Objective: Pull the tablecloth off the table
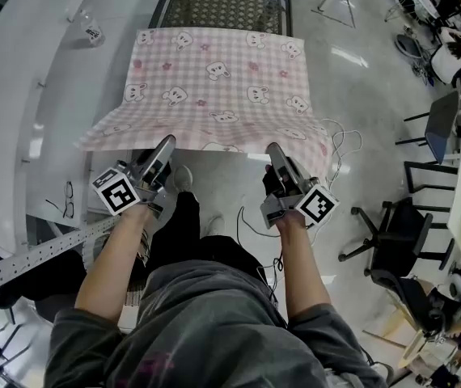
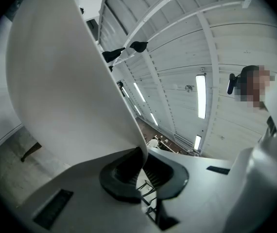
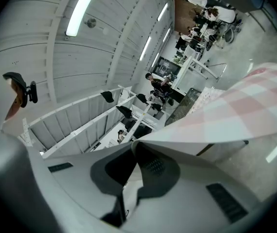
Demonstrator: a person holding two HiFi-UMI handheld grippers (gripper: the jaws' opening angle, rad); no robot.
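No text, label, brand, number or sign can be read in any of the views.

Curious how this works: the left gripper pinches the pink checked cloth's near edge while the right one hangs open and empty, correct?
Not quite. The right gripper is not empty: the right gripper view shows its jaws shut on the near edge of the tablecloth too. The left gripper pinches it as you said.
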